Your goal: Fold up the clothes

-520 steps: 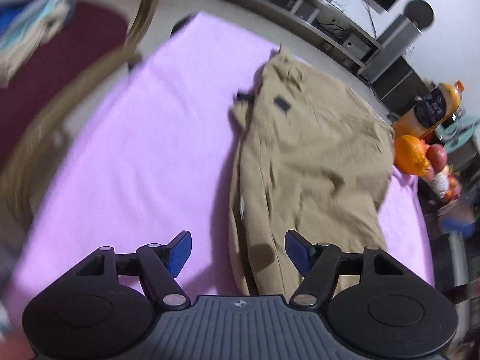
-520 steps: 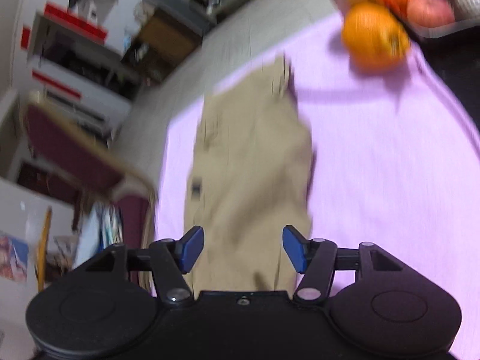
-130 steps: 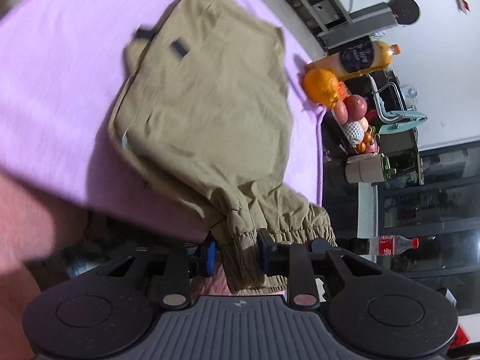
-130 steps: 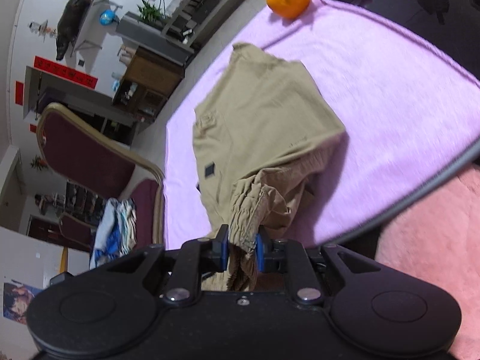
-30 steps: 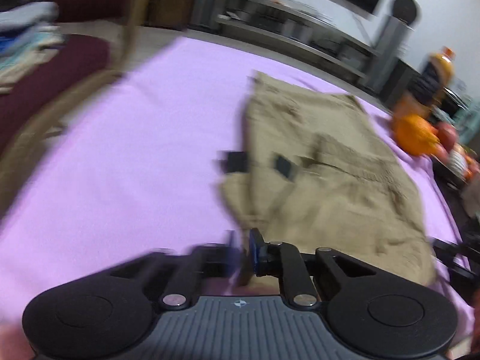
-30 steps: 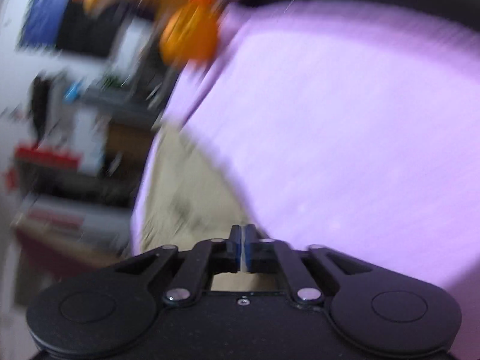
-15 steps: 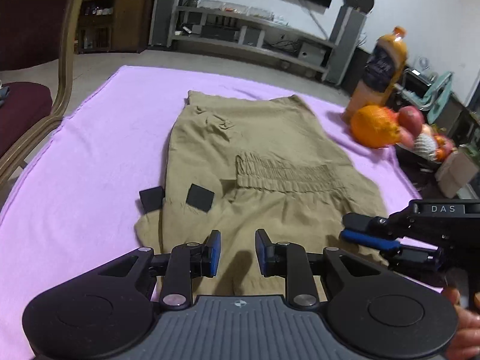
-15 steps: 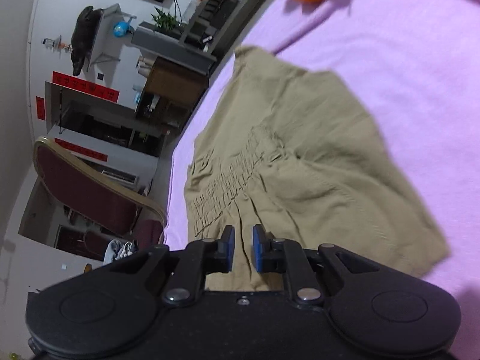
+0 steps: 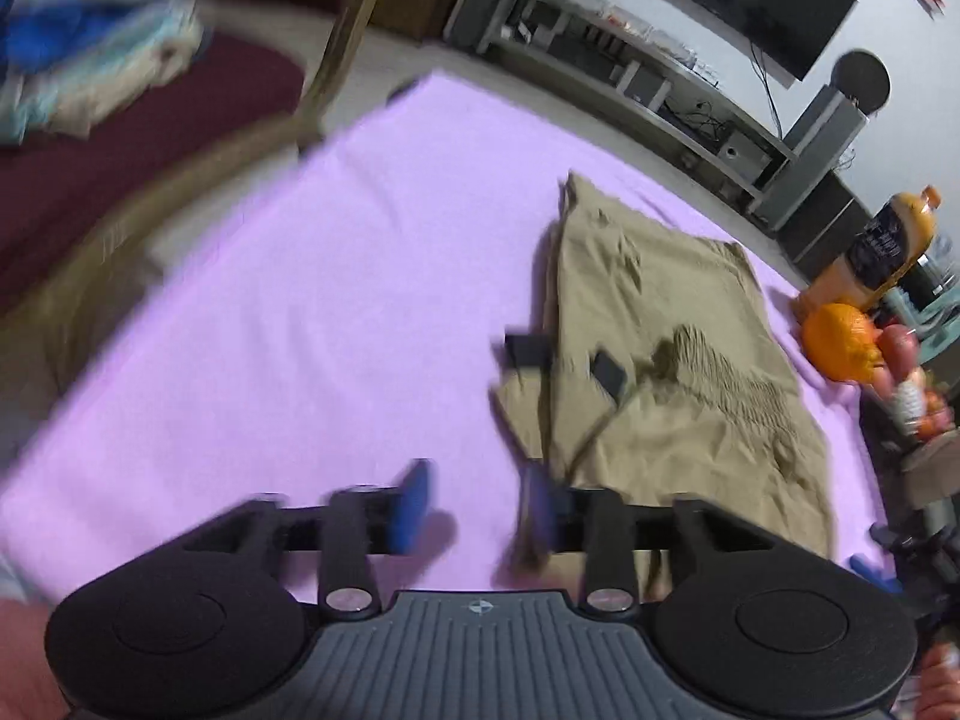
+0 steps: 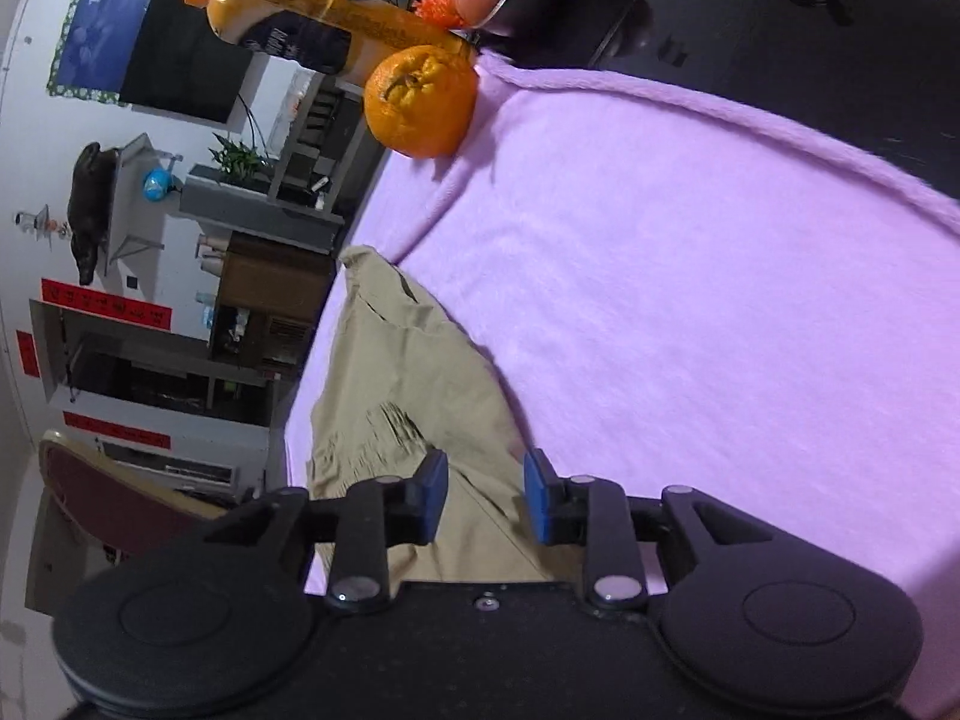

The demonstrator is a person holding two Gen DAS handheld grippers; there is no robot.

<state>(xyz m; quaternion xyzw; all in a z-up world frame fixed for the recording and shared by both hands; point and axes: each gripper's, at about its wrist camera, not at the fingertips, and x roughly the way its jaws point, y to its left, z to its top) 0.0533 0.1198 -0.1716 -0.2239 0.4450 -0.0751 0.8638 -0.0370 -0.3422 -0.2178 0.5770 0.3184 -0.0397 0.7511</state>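
The khaki trousers (image 9: pixel 666 396) lie folded flat on the lilac blanket (image 9: pixel 336 312) that covers the surface, and everything else is placed here relative to them. Their gathered elastic cuffs (image 9: pixel 729 384) rest across the middle of the folded stack, and two small black tabs (image 9: pixel 607 373) show at the stack's left edge. In the right wrist view the same trousers (image 10: pixel 408 414) run away from the camera toward a wooden cabinet, with open blanket (image 10: pixel 690 312) to their right.

The left hand-held gripper (image 9: pixel 477 507) hovers at the near left corner of the trousers with its blue pads apart, nothing between them; one pad sits over bare blanket, the other over the fabric's edge. This view is motion-blurred. The right hand-held gripper (image 10: pixel 485 498) hangs above the near end of the trousers, its jaws likewise spread and empty.

Beyond the trousers' far right corner an orange (image 10: pixel 420 101) sits at the blanket's edge, touching an orange juice bottle (image 10: pixel 312 24). Left of the trousers, off the blanket, a maroon chair (image 9: pixel 138 138) carries a pile of clothes (image 9: pixel 90 42).
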